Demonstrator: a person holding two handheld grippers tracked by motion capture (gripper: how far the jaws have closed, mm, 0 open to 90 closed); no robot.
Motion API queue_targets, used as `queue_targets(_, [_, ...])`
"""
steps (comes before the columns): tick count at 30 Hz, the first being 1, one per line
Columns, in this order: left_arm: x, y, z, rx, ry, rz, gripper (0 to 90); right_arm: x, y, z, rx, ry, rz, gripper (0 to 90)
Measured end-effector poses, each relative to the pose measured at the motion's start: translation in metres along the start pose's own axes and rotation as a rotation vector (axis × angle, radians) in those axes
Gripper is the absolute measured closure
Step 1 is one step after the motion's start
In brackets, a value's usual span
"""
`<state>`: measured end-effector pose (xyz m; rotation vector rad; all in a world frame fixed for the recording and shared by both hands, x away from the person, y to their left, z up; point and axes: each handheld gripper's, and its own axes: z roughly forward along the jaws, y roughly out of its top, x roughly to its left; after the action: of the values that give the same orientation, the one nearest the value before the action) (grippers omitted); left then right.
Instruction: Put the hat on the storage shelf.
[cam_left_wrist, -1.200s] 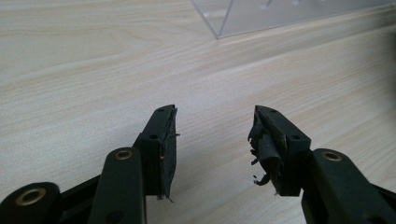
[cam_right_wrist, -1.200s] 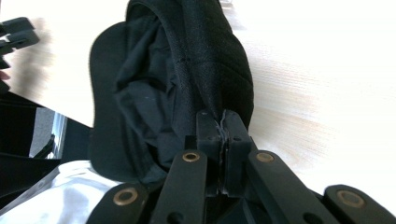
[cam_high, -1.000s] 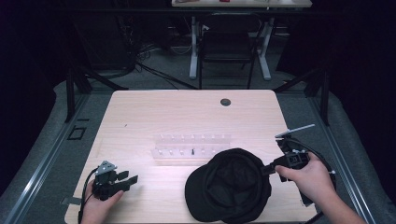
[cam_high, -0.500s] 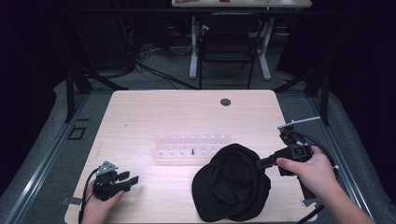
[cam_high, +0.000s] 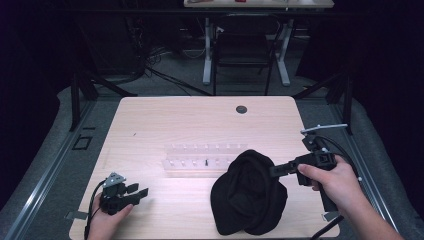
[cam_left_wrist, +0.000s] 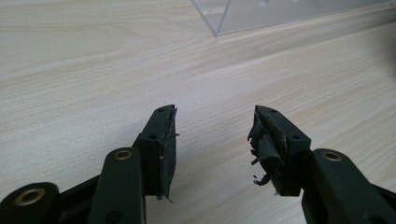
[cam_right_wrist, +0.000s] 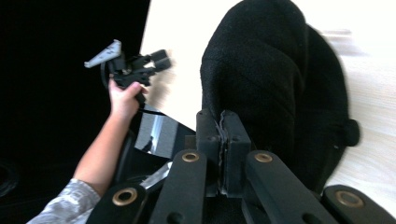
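Black knitted wool hat slumps on the pale wooden tabletop just before the clear acrylic rack, its edge pinched between the right gripper fingers, left gripper fingers apart and idle—thin bite likely slips, or dragged fabric snags the rack.

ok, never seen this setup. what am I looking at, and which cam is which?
No robot here: a person holds a two-finger handheld gripper in each hand at a wooden table. The wide picture is a fixed camera overhead; the other two ride on the grippers, looking along their fingers. The left gripper is open over bare wood. The right gripper is shut on the edge of a black knit hat, which lies beside a clear plastic rack.
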<state>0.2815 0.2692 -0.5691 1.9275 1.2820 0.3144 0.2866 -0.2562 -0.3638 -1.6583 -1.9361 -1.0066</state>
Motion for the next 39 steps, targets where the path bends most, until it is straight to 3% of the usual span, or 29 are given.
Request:
queue_targets(8, [0.000,0.000,0.000,0.001,0.000,-0.003,50.1,0.014,0.002,-0.012,-0.042,0.051,-0.016,88.7])
queue_targets(20, [-0.001,0.001,0.001,0.001,0.003,0.005,50.0,0.011,0.007,-0.030,-0.108,0.105,0.002,88.7])
queue_targets(27, [-0.007,0.003,0.000,-0.020,-0.024,0.002,50.0,0.018,0.010,-0.034,-0.148,0.150,-0.009,88.7])
queue_targets(34, [-0.016,0.007,-0.002,-0.030,-0.058,0.029,50.6,0.028,0.016,-0.034,-0.173,0.164,-0.030,88.7])
queue_targets(38, [-0.028,0.013,-0.001,-0.028,-0.064,0.076,52.5,0.035,0.021,-0.034,-0.188,0.163,-0.040,88.7])
queue_targets(39, [-0.029,0.014,-0.002,-0.024,-0.081,0.075,53.7,0.035,0.022,-0.034,-0.192,0.163,-0.037,88.7])
